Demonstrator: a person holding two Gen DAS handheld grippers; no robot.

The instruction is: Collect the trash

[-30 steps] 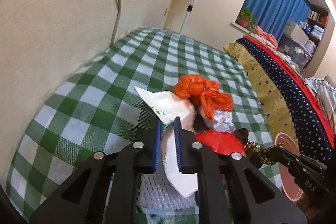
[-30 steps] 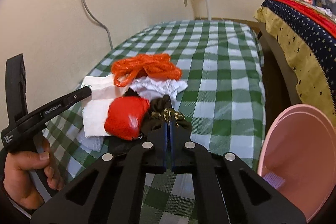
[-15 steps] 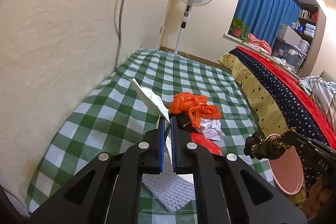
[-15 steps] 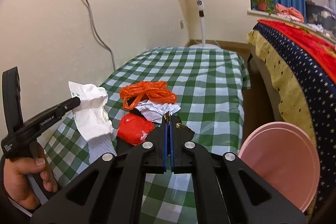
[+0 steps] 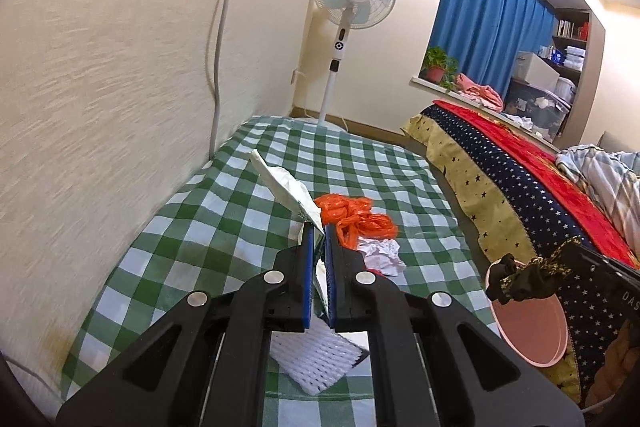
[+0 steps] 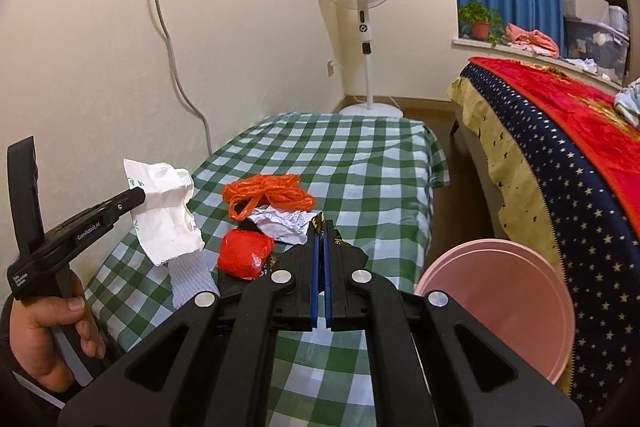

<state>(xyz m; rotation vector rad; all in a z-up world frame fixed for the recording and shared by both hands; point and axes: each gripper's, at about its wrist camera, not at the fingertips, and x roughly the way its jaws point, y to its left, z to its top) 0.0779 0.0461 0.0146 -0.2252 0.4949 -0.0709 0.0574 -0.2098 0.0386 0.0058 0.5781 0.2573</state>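
left hand-held gripper pinches a crinkled white paper bag; right hand-held gripper clamps black gold-flecked wrapper beside round pink bin.

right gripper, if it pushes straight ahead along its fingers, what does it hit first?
Probably the crumpled white paper, just beyond the right gripper, which is shut on a black-and-gold wrapper. Depth is unclear.
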